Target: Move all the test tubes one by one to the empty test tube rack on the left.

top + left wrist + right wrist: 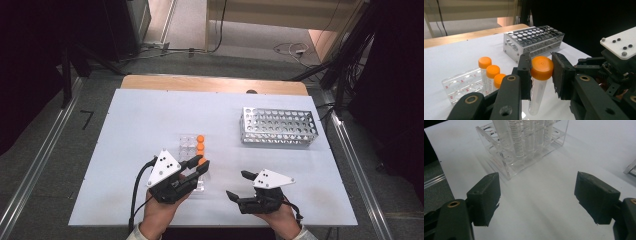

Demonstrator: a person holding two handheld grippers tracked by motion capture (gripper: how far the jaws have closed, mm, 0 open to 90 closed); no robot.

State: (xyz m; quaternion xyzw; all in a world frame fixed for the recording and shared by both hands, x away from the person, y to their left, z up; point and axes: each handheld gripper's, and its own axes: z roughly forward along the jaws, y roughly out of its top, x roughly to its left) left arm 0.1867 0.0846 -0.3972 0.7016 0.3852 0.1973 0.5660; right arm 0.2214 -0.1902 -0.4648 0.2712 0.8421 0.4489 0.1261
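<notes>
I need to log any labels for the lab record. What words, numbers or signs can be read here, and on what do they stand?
No text can be read.
Clear plastic rack: small red marks beside its holes, too small to read.
Tubes: printed scale lines, with any numbers too blurred to read.
Metal rack: no lettering seen.

High view looks down from above; both gripper views closely share the clear rack (524, 150).

My left gripper (199, 167) angles far-right, jaws clamped. My right gripper (239, 185) sits near the edge, pointing left, jaws wide apart.
</notes>
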